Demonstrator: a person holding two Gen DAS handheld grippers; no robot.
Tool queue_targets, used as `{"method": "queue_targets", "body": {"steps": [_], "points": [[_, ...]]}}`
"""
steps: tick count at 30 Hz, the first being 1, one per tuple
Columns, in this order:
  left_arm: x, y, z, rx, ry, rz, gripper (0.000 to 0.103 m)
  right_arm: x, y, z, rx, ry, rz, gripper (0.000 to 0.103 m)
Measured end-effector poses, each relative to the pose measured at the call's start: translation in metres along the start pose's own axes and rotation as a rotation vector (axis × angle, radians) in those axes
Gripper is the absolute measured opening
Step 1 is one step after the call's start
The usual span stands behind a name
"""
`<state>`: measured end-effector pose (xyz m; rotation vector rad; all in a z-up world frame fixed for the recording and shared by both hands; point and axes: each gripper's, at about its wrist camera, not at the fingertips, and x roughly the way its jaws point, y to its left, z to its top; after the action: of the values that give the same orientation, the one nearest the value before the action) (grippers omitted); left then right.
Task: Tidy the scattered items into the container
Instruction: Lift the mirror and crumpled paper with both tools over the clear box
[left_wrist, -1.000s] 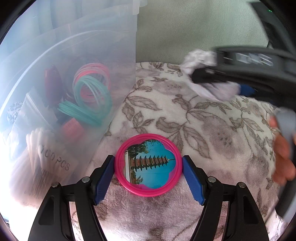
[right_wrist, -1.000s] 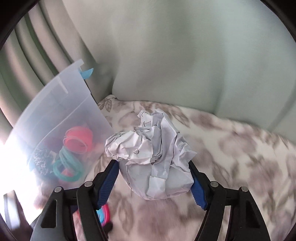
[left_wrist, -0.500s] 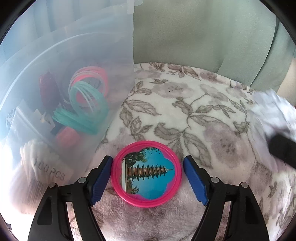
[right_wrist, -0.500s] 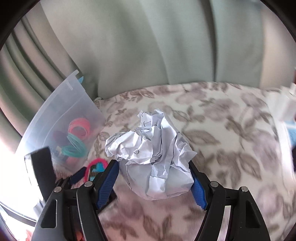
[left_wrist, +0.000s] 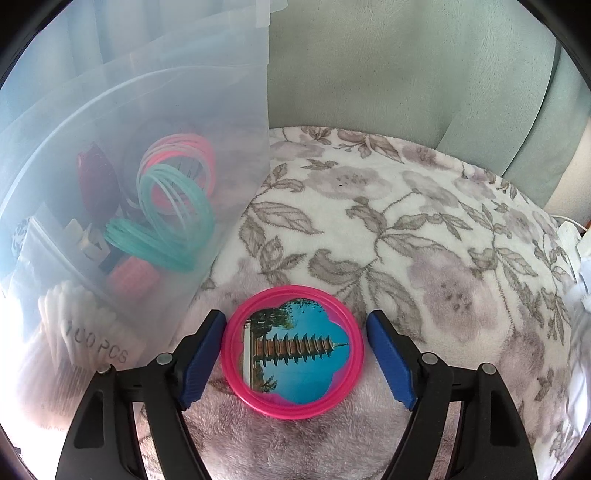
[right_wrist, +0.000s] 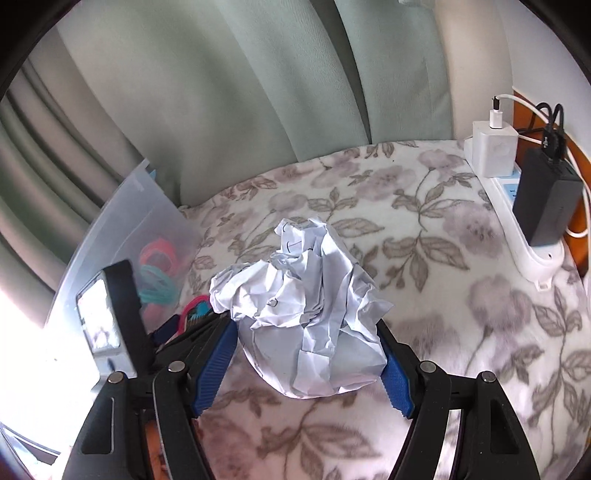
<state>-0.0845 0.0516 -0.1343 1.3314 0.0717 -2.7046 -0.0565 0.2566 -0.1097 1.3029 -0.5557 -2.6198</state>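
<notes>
Left wrist: mirror (left_wrist: 293, 359) between parted left tongs (left_wrist: 295, 358); right tongs (right_wrist: 306, 360) gripping crumpled paper (right_wrist: 303, 314).

"100 PCS" is read in dark print on the cotton swab bag (left_wrist: 70, 332) seen through the wall of the clear container (left_wrist: 207, 110). No other legible text is found in either view.

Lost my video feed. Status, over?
Left hand-held gripper open around pink mirror. Right hand-held gripper shut on crumpled paper. Container adjacent; nothing blocking.
</notes>
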Motion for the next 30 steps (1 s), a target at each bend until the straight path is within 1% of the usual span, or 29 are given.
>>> {"method": "queue_targets", "body": {"steps": [6, 13, 16, 20, 24, 26, 28, 30], "points": [[-0.008, 0.002, -0.006, 0.009, 0.01, -0.015, 0.074, -0.017, 0.011, -0.008, -0.019, -0.016, 0.009, 0.075], [-0.036, 0.002, -0.024, 0.022, 0.014, -0.088, 0.074, -0.03, 0.018, -0.015, -0.017, -0.033, 0.013, 0.075], [-0.055, 0.0, -0.029, 0.034, -0.008, -0.125, 0.074, -0.04, 0.022, -0.017, -0.018, -0.046, 0.014, 0.075], [-0.088, -0.003, -0.025, 0.047, -0.059, -0.174, 0.074, -0.058, 0.03, -0.018, -0.019, -0.078, 0.009, 0.075], [-0.125, 0.0, -0.016, 0.046, -0.135, -0.218, 0.074, -0.082, 0.041, -0.016, -0.027, -0.128, 0.008, 0.075], [-0.127, 0.004, 0.001, 0.044, -0.175, -0.241, 0.074, -0.096, 0.048, -0.015, -0.032, -0.161, 0.011, 0.075], [-0.157, 0.012, 0.004, 0.036, -0.218, -0.264, 0.074, -0.111, 0.055, -0.014, -0.037, -0.194, 0.016, 0.075], [-0.173, 0.018, 0.011, 0.021, -0.263, -0.285, 0.074, -0.126, 0.063, -0.013, -0.047, -0.226, 0.022, 0.075]]}}
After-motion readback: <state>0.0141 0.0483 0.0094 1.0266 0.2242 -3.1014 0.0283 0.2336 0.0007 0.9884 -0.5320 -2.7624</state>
